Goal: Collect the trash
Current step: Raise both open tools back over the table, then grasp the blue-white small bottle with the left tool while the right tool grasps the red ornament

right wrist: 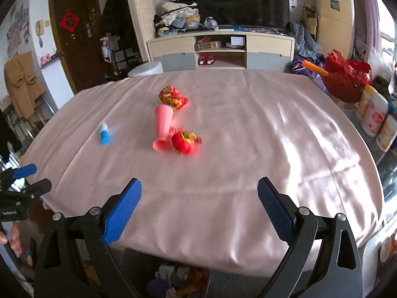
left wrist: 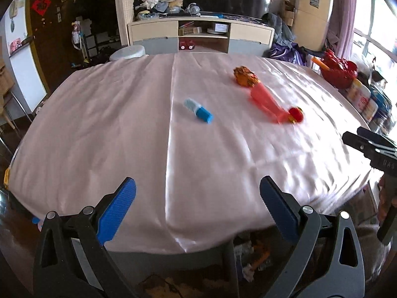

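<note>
1. Barely begun, by the look of it: four bits of trash lie on the pink-clothed bench (right wrist: 248,149), none lifted.
2. Left tool (left wrist: 197,198) and right tool (right wrist: 199,200) both spread wide and empty, held off the near edge of the bench.
3. Toward the middle of the bench, left of centre: a small blue-and-white bottle (right wrist: 105,134) on its side, apart from the rest.
4. Just right of it: a pink cup (right wrist: 162,129) tipped over, mouth toward the near edge, touching or nearly touching a red crumpled wrapper (right wrist: 184,142).
5. Beyond the cup's base, toward the far edge: an orange-gold crumpled wrapper (right wrist: 173,96), just beside the cup.
6. Below the near edge, between the tool fingers: a bin (right wrist: 173,283) holding what may be earlier scraps, though too dim and blurred to say for certain.
7. Off the right edge: a red basket (right wrist: 345,79) with an orange stick and several tubs (right wrist: 373,110).
8. Left to do: grasping and binning all four items.
</note>
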Available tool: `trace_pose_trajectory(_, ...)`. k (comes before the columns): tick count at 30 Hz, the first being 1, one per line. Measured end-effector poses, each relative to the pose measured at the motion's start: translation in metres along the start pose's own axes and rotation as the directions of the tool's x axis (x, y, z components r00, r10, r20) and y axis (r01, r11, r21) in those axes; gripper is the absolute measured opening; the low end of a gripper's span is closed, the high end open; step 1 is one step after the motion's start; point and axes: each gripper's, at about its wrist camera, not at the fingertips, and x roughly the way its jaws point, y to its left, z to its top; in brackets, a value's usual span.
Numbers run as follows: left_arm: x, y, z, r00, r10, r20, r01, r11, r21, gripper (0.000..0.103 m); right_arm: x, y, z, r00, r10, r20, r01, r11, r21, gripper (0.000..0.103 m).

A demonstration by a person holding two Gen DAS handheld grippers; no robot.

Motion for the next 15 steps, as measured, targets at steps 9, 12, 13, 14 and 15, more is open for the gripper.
trace_pose_trajectory(9, 0.046, 0.011, 0.046, 1.0, 0.017, -0.001, -0.017, 0.998, -0.053, 0.093, 0.043, 0.005, 0.024, 1.0, 0.003, 0.006, -0.003, 1.0, 0.015, 0.094)
trace_pose_trajectory(12, 0.062, 0.009, 0.06, 1.0, 0.021, -0.006, -0.021, 0.999, -0.05, 0.076, 0.051, -0.001, 0.027, 1.0, 0.004, 0.025, -0.006, 0.998, 0.056, 0.081)
trace_pose_trajectory(13, 0.069, 0.008, 0.064, 1.0, 0.019, -0.014, -0.02, 0.998, -0.052, 0.066, 0.055, -0.004, 0.027, 1.0, 0.012, 0.025, -0.014, 0.997, 0.072, 0.07)
trace_pose_trajectory(14, 0.074, 0.007, 0.066, 1.0, 0.018, -0.022, -0.019, 0.998, -0.052, 0.06, 0.059, -0.008, 0.029, 1.0, 0.022, 0.02, -0.024, 0.996, 0.091, 0.065)
trace_pose_trajectory(15, 0.081, 0.005, 0.07, 0.999, 0.018, -0.033, -0.02, 0.999, -0.049, 0.058, 0.063, -0.01, 0.03, 0.999, 0.029, 0.015, -0.03, 0.994, 0.103, 0.058)
